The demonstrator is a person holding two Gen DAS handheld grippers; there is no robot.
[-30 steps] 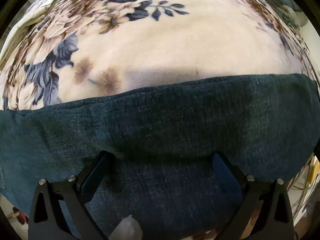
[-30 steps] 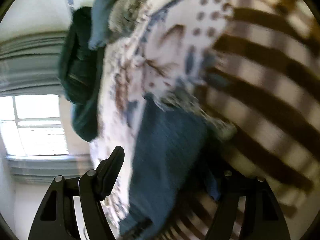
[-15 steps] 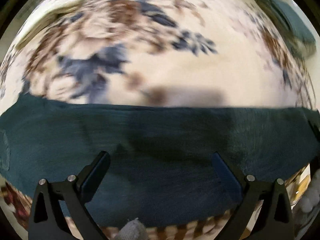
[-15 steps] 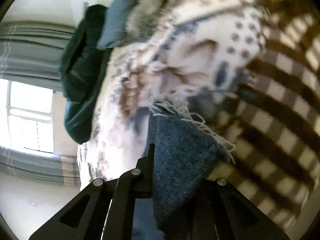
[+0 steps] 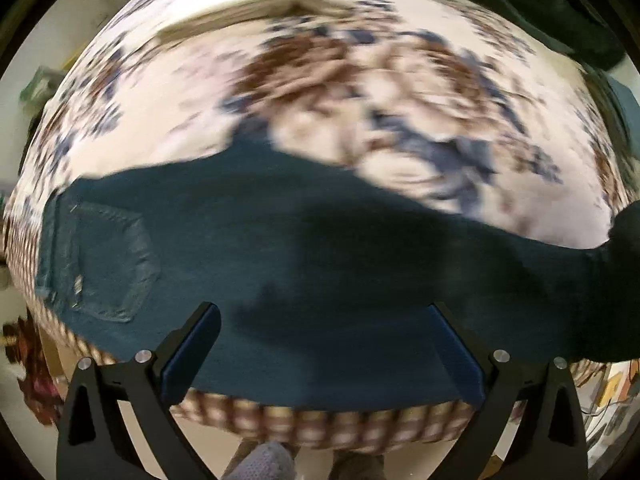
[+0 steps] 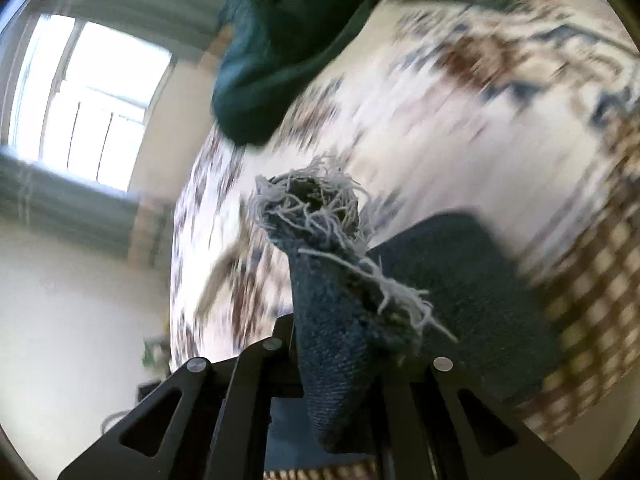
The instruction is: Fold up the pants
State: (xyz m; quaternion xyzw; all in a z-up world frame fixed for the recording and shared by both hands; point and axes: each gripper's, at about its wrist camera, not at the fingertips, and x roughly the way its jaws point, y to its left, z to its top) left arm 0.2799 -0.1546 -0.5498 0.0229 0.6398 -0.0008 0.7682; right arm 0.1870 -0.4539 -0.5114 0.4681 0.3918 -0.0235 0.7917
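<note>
Dark teal denim pants [image 5: 304,248] lie stretched across a floral blanket [image 5: 304,92], with a back pocket [image 5: 108,264] at the left end. My left gripper [image 5: 324,344] hovers above the pants' near edge, open, with nothing between its fingers. In the right wrist view my right gripper [image 6: 340,348] is shut on a leg end of the pants [image 6: 332,320], and the frayed white hem [image 6: 316,208] sticks up past the fingertips, lifted off the bed. The far right end of the pants rises out of the left wrist view.
A dark green heap of clothing [image 6: 280,52] lies at the far side of the bed, also visible in the left wrist view [image 5: 540,8]. A brown checked cover [image 6: 592,288] borders the bed edge [image 5: 320,424]. A bright window [image 6: 88,92] is at the left.
My right gripper shut on the frayed pant leg end and lifted it off the bed. My left gripper rose and drew back, bringing the back pocket into view.
</note>
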